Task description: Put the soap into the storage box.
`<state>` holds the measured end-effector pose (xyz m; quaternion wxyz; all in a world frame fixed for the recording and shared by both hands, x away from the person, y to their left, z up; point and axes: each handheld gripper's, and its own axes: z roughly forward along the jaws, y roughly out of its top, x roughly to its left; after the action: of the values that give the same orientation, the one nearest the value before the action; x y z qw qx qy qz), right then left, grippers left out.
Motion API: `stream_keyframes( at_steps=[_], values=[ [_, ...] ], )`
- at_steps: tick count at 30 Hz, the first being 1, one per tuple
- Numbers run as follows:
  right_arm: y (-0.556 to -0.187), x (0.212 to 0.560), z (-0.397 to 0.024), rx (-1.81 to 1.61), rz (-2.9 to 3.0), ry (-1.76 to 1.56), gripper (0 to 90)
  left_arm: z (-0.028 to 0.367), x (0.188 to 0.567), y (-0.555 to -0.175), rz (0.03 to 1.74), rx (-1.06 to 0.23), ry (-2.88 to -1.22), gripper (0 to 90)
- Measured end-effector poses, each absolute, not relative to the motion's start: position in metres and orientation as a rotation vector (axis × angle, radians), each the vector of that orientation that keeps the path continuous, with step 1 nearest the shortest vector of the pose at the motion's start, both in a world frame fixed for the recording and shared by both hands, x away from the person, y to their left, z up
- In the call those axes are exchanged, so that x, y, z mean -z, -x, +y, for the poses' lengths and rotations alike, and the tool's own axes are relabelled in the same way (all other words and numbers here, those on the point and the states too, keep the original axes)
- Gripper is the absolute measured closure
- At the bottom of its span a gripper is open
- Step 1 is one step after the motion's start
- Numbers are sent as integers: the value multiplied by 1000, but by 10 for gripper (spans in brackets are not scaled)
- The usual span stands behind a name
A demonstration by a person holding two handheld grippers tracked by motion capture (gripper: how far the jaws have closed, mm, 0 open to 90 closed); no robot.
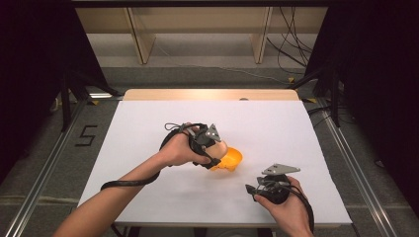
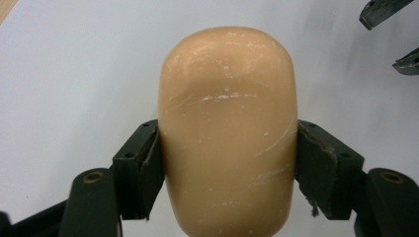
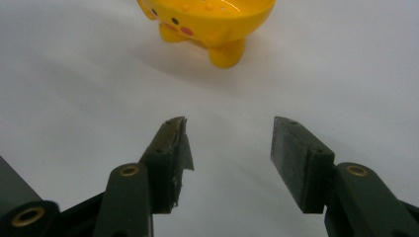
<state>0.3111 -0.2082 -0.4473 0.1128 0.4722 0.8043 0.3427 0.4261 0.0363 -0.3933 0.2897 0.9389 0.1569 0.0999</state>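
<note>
My left gripper (image 2: 228,163) is shut on a smooth peach-coloured rounded block (image 2: 228,128), its two pads pressed against the block's sides. In the high view the left gripper (image 1: 212,148) holds that peach block (image 1: 221,146) just above a small yellow footed bowl (image 1: 231,159) near the table's middle. The yellow bowl (image 3: 207,19) has small holes, a painted face and stubby feet. My right gripper (image 3: 230,148) stands open over bare white table, some way short of the bowl. In the high view the right gripper (image 1: 251,188) sits near the front right.
A white sheet (image 1: 148,187) covers the table, with a wooden strip (image 1: 207,95) along the far edge. Metal rails, cables and a shelf frame lie on the floor beyond. The right gripper's open fingertips (image 2: 383,12) show at the top right of the left gripper view.
</note>
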Motion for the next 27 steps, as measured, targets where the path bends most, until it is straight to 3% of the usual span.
stream_keyframes(
  at_steps=[27],
  values=[
    [-312, 448, -208, -1007, 2360, -1373, 485, 27, 401, -436, 431, -272, -2490, 321]
  ],
)
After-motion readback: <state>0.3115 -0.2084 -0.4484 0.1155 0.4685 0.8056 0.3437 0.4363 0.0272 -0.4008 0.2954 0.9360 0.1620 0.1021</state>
